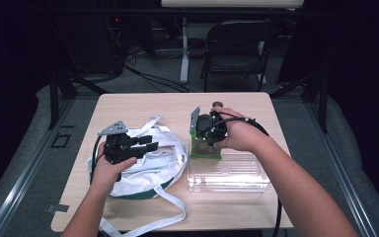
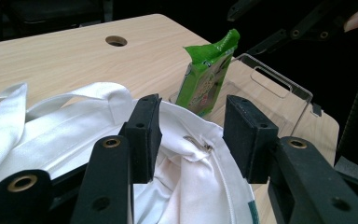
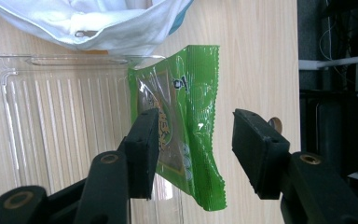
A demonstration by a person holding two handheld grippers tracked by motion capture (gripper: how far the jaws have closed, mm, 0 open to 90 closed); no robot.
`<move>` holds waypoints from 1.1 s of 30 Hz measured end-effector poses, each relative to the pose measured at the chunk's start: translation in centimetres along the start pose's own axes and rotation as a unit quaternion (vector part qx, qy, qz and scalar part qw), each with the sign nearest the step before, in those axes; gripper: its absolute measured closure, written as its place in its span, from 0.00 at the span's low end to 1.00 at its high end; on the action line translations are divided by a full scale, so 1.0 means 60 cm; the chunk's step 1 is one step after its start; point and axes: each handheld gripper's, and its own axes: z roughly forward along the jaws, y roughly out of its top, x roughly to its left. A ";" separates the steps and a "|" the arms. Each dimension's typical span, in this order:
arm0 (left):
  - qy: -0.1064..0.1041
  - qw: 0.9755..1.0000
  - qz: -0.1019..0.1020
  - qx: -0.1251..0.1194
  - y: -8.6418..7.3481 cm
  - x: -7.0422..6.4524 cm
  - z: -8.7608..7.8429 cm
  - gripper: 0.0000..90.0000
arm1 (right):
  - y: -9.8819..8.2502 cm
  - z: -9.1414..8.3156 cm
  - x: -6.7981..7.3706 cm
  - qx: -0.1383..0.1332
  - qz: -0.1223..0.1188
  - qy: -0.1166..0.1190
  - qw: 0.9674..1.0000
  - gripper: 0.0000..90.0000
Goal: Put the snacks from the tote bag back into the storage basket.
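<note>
**Green packet stands between the spread right jaws, at the clear bin's far-left corner**

High view: the right gripper (image 1: 211, 129) hangs over the far-left corner of one clear plastic bin (image 1: 237, 178), pointing down at one green snack packet (image 1: 203, 150) that stands on its edge there. The right hand (image 1: 239, 134) wraps the tool from the right. The left gripper (image 1: 145, 143) sits over one white cloth bag (image 1: 165, 163) with long straps, lying left of the bin and just beside it. The wooden table (image 1: 138, 106) carries one round hole near its far edge, partly behind the right hand. The right gripper is plainly the nearer to the packet; the left is well apart from it.

Left gripper view: the left jaws stand spread, nothing between them, over the bag's opened rim. Beyond and to the right the packet stands upright against the bin's corner, long axis vertical, crimped top edge uppermost.

Right gripper view: the right jaws stand spread, with the packet lying between them, its long axis running away from the camera and crossing the line on which the jaws would come together. The left pad (image 3: 145, 144) overlaps the packet's face and seems to touch it or nearly so; the right pad (image 3: 256, 149) stands clear of the packet's edge. I judge that pressing together here would catch the packet across its width.
</note>
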 end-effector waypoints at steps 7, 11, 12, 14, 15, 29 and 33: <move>0.001 1.000 -0.002 0.000 0.000 0.001 0.000 0.62 | 0.002 -0.013 0.001 -0.003 -0.002 -0.003 1.000 0.57; 0.002 1.000 -0.002 0.000 0.000 0.001 -0.001 0.62 | 0.001 -0.018 0.003 -0.006 -0.001 -0.004 1.000 0.57; 0.002 1.000 -0.002 0.000 0.000 0.001 0.000 0.62 | 0.001 -0.019 0.003 -0.005 -0.001 -0.005 1.000 0.57; 0.002 1.000 -0.002 0.000 0.000 0.001 -0.001 0.62 | 0.000 -0.021 0.004 -0.008 0.002 -0.004 1.000 0.57; 0.002 1.000 -0.002 0.000 0.000 0.001 -0.001 0.62 | 0.000 -0.023 0.003 -0.004 -0.001 -0.005 1.000 0.57; 0.003 1.000 -0.002 -0.003 0.000 0.002 -0.003 0.62 | -0.005 -0.044 0.010 -0.023 0.020 -0.014 0.999 0.57; 0.004 1.000 -0.002 -0.004 0.000 0.003 -0.004 0.62 | -0.010 -0.049 0.012 -0.032 0.036 -0.014 0.999 0.57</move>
